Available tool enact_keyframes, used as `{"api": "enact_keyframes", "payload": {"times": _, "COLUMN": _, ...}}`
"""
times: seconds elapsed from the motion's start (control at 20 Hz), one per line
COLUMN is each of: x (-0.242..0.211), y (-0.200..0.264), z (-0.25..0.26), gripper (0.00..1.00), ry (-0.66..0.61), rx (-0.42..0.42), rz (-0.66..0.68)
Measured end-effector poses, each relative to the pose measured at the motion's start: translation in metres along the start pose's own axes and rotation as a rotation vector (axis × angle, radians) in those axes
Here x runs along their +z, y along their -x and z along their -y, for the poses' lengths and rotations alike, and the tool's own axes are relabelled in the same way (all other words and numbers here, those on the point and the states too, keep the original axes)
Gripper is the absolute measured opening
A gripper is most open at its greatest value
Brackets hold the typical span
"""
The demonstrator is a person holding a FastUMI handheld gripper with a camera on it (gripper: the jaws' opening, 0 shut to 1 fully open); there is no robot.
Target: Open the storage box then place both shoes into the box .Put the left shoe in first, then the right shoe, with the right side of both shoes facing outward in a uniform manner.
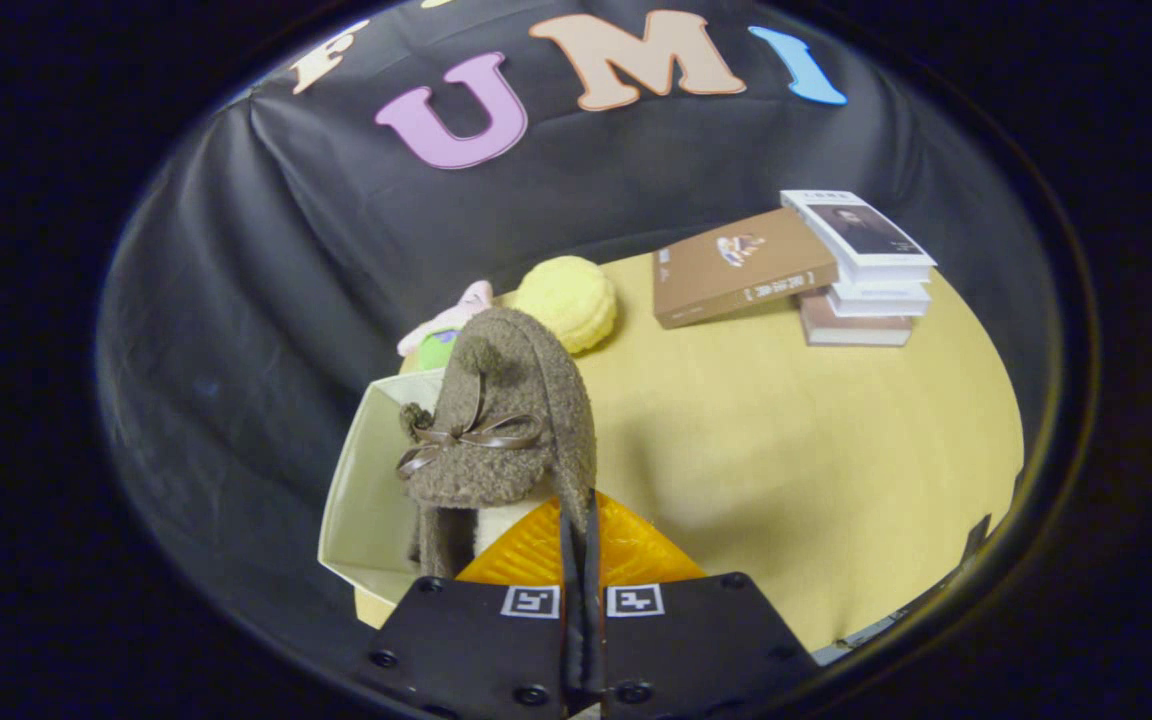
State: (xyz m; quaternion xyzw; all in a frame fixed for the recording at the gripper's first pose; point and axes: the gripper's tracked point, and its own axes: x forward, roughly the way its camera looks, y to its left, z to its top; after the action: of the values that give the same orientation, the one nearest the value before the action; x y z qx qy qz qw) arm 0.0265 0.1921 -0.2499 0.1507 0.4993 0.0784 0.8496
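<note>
The jaws (581, 520) are squeezed nearly together on the edge of a fuzzy brown shoe (501, 420), holding it over the open box (366, 490).

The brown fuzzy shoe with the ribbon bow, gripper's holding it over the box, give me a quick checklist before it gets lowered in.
1. Grip: gripper fingers closed on the edge of the brown fuzzy shoe with a ribbon bow: ok.
2. Box open: cream fabric storage box shows its open top: ok.
3. Shoe over the opening: ok.
4. Other shoe already inside: cannot tell, the held shoe hides most of the interior.
5. Right side facing outward: cannot tell.
6. Yellow knitted round cushion and plush toy lie beyond the box, apart from the shoe: ok.
</note>
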Motion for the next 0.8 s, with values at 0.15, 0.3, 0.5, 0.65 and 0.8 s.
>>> {"api": "enact_keyframes", "payload": {"times": 0.15, "x": -0.001, "y": -0.005, "z": -0.034, "gripper": 0.03, "ry": 0.002, "rx": 0.027, "rz": 0.000}}
{"api": "enact_keyframes", "payload": {"times": 0.3, "x": -0.007, "y": -0.015, "z": -0.064, "gripper": 0.04, "ry": -0.002, "rx": 0.048, "rz": -0.014}}
{"api": "enact_keyframes", "payload": {"times": 0.5, "x": -0.009, "y": -0.030, "z": -0.086, "gripper": 0.04, "ry": -0.006, "rx": 0.037, "rz": -0.025}}
{"api": "enact_keyframes", "payload": {"times": 0.65, "x": -0.005, "y": -0.034, "z": -0.097, "gripper": 0.03, "ry": 0.022, "rx": 0.025, "rz": -0.007}}
{"api": "enact_keyframes", "payload": {"times": 0.8, "x": -0.009, "y": -0.038, "z": -0.108, "gripper": 0.03, "ry": 0.024, "rx": 0.034, "rz": -0.006}}
